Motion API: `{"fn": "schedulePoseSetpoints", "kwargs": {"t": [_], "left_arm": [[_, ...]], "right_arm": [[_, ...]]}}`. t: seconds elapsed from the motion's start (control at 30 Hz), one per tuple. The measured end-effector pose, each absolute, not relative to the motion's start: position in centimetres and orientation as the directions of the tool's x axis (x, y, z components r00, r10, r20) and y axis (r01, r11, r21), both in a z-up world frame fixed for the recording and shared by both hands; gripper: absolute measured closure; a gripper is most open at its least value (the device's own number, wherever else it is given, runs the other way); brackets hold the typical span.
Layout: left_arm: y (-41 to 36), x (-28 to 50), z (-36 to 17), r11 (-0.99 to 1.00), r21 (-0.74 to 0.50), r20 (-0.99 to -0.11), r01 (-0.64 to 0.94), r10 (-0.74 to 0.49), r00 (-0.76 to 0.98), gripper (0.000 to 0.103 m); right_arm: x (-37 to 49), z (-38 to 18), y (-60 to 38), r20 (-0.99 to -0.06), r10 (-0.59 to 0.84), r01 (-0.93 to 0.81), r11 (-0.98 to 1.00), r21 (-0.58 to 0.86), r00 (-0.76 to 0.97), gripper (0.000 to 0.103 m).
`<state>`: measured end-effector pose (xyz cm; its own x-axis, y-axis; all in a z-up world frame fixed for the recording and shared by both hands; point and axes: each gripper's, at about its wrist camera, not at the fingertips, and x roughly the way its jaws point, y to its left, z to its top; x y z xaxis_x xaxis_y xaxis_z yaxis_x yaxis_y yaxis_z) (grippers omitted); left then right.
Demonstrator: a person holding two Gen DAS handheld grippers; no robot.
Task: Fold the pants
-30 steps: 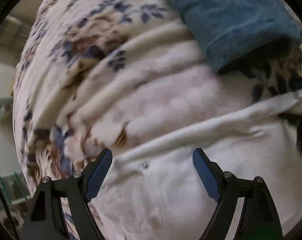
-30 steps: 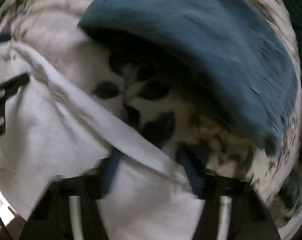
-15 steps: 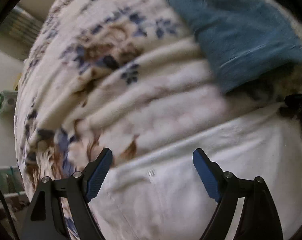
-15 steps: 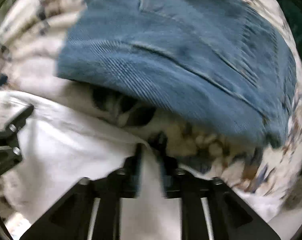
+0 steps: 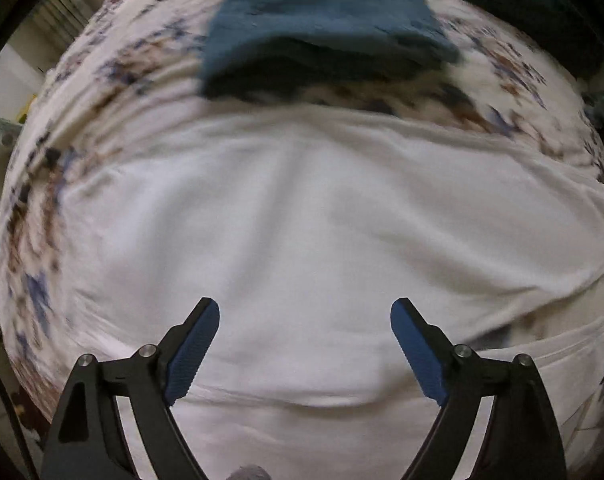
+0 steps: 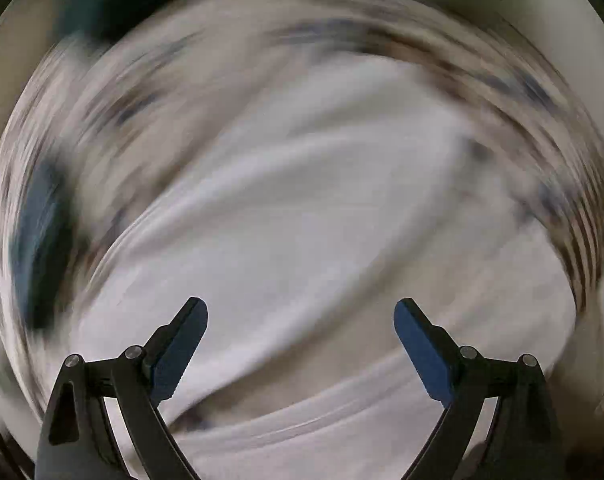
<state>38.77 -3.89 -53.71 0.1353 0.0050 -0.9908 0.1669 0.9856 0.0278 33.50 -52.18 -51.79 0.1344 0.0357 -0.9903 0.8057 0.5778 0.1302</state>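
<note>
while both tools [image 5: 305, 308] [image 6: 300, 308] are opening, white pants [image 5: 302, 220] lie below.

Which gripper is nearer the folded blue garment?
Left, probably: left gripper, opening empty over white pants, has blue garment ahead; right gripper, opening empty, shows it blurred at view's edge.

White pants [image 5: 302, 232] are noted; a blue folded garment [image 5: 321, 36] at the far edge; the bedspread [image 5: 102, 80] is cream, patterned with blue-brown florals.
</note>
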Motion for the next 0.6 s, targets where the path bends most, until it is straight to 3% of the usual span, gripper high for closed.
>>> {"fn": "schedulePoseSetpoints", "kwargs": {"t": [0.07,0.2,0.23,0.27,0.33,0.47,0.6], "left_arm": [[-7.6,37.9,-54.9,0.987,0.035,-0.993,0.156,0.016,0.119,0.015],[-13.9,37.0,-56.3,0.988,0.051,-0.993,0.149,0.035,0.11,0.015],[-15.3,36.8,-56.5,0.987,0.055,-0.993,0.149,0.038,0.113,0.015],[-16.3,36.8,-56.5,0.986,0.062,-0.992,0.152,0.044,0.118,0.015],[-18.4,36.6,-56.4,0.982,0.084,-0.99,0.169,0.062,0.129,0.015],[-21.1,36.4,-55.9,0.973,0.111,-0.986,0.203,0.083,0.142,0.015],[-22.4,36.3,-55.6,0.967,0.122,-0.986,0.222,0.093,0.138,0.015]], "right_arm": [[29.8,-53.3,-58.7,-0.978,0.068,0.878,0.432,0.208,0.198,0.01],[28.2,-56.2,-65.4,-0.95,0.129,0.865,0.391,0.313,0.285,0.012],[28.3,-57.0,-66.3,-0.944,0.15,0.857,0.395,0.331,0.296,0.023],[28.6,-58.0,-67.1,-0.937,0.176,0.849,0.399,0.347,0.3,0.055],[29.3,-61.0,-65.9,-0.945,0.185,0.848,0.418,0.326,0.271,0.092],[26.9,-57.6,-67.1,-0.936,0.132,0.825,0.444,0.349,0.326,0.095],[26.2,-59.8,-67.6,-0.94,0.211,0.84,0.426,0.335,0.268,0.094]]}}
